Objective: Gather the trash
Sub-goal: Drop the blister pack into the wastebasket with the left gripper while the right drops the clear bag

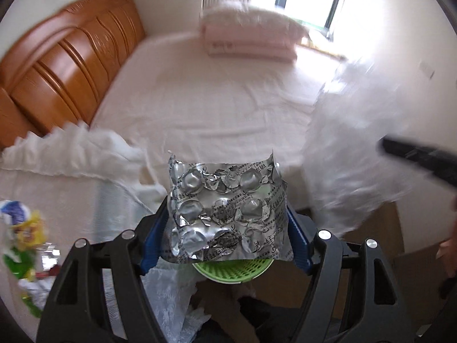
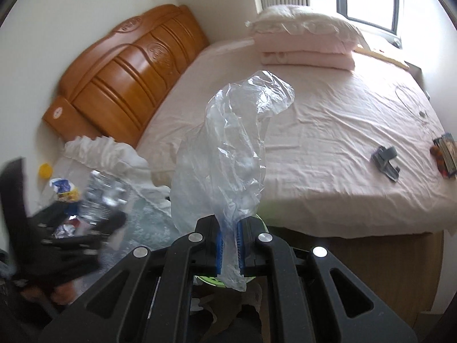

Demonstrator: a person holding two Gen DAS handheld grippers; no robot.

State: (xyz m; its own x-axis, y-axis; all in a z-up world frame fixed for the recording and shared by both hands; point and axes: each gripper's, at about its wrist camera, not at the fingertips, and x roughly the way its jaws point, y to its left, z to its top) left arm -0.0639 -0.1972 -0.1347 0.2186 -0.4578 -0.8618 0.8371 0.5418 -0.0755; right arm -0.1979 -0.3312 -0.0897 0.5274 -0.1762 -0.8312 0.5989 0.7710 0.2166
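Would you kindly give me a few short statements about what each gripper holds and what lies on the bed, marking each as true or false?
1. The left gripper holds a crumpled silver foil blister pack between its blue pads. True.
2. The right gripper stands open with nothing in it. False: it is shut on a clear crinkled plastic bag.
3. A green perforated basket shows just below the blister pack. True.
4. The folded pink bedding lies on the floor. False: it sits on the bed near the window.
5. The carved headboard is white metal. False: it is orange-brown wood.
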